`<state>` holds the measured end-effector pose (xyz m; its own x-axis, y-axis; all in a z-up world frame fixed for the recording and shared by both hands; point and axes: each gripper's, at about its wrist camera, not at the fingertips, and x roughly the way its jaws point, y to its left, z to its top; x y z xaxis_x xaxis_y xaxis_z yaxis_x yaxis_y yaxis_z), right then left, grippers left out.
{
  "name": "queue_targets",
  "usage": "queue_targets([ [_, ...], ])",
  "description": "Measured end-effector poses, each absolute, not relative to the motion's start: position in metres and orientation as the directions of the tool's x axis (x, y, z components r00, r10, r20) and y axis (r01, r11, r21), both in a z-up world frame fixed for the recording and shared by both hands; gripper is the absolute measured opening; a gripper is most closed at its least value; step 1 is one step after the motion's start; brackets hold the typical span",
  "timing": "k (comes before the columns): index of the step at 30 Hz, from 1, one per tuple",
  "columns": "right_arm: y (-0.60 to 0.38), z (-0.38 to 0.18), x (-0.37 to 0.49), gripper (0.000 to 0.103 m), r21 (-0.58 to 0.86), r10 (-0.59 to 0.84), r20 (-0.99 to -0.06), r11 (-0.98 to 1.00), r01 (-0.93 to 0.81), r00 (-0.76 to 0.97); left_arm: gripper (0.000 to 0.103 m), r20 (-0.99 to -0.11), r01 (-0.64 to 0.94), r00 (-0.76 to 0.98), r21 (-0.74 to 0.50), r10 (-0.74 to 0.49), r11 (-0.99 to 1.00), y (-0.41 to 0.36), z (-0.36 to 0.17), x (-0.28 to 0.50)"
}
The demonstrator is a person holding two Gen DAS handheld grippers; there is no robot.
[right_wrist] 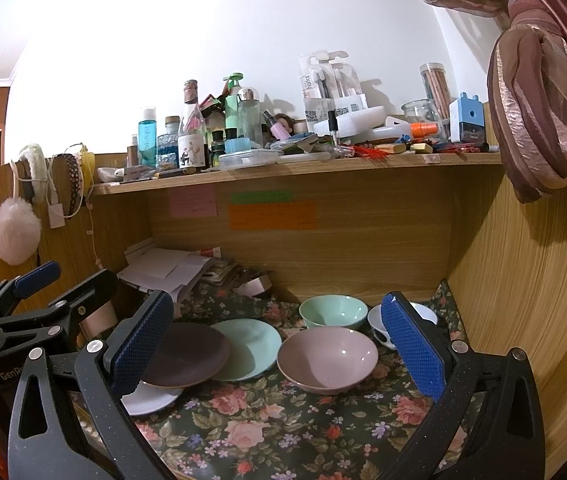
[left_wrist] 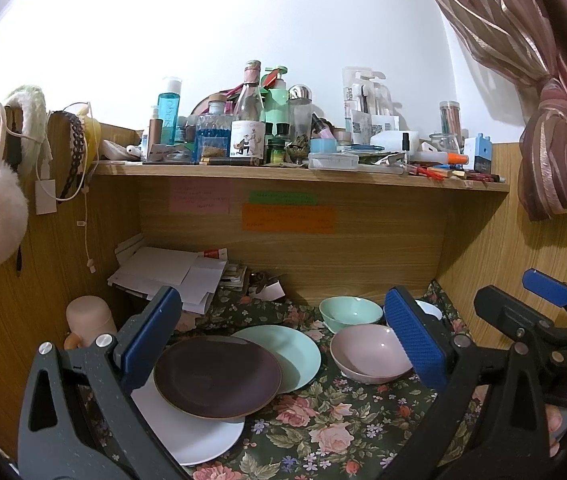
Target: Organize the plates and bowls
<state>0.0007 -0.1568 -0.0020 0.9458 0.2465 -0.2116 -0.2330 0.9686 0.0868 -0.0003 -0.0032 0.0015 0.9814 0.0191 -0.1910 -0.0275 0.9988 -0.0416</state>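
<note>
Barely begun: my left gripper [left_wrist: 279, 344] and right gripper [right_wrist: 279, 346] hover, jaws spread and empty, over three overlapping plates and three unstacked bowls on the floral worktop [right_wrist: 283, 432]

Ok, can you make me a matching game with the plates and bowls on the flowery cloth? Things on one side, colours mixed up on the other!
Things:
1. plate on top of the pile
2. bottom plate
3. bowl nearest the tongs
4. bowl at the back

Colours:
A. mint green
B. white
C. pale pink
D. dark brown

Pairs: 1-D, 2-B, 3-C, 4-A
</note>
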Motion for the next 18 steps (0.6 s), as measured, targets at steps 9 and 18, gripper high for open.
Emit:
queue_targets([
  [9, -0.158, -0.002, 0.001, 0.103, 0.089, 0.246, -0.213, 0.969, -0.232, 0.946, 0.103, -0.190, -0.024, 0.982, -0.038, 0.016, 0.999, -0.004, 0.002, -0.001],
  [18, -0.154, -0.014, 0.016, 0.103, 0.100, 0.260, -0.248, 0.965, -0.242, 0.933, 0.103, -0.237, -0.042, 0.971, -0.040, 0.032, 0.998, 0.001, -0.009, 0.011],
])
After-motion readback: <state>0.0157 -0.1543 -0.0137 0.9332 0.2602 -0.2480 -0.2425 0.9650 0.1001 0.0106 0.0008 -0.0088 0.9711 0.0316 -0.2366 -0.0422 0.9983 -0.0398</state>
